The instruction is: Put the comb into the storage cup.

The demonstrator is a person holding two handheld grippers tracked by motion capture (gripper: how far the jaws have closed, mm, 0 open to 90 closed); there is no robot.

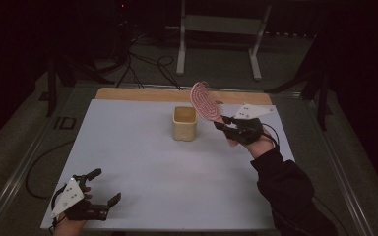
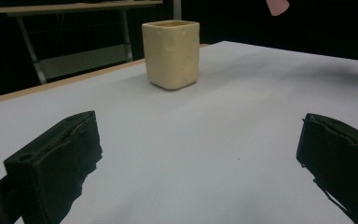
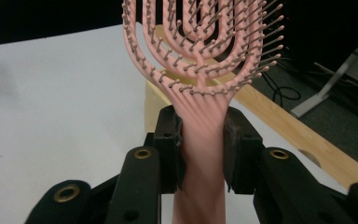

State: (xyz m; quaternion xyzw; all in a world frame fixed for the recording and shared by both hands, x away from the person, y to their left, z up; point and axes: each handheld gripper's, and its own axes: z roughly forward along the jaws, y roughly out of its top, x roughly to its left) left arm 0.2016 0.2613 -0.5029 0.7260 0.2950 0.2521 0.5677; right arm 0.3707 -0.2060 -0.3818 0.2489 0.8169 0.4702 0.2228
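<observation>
High view: the right gripper [image 1: 225, 123], at three o'clock of the cream square cup [image 1: 184, 123], has its jaws clamped on the handle of a pink vented hairbrush [image 1: 205, 100], whose head tilts toward eleven above the cup's rim. The left gripper [image 1: 104, 185], at seven o'clock on the white table [image 1: 142, 167], gapes wide, holding nothing.

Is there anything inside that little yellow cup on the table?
From above, the cup looks empty: only its pale inner walls show. Its bottom lies too dim to tell. The pink hairbrush, held in the right gripper, hangs beside it, not inside.
</observation>
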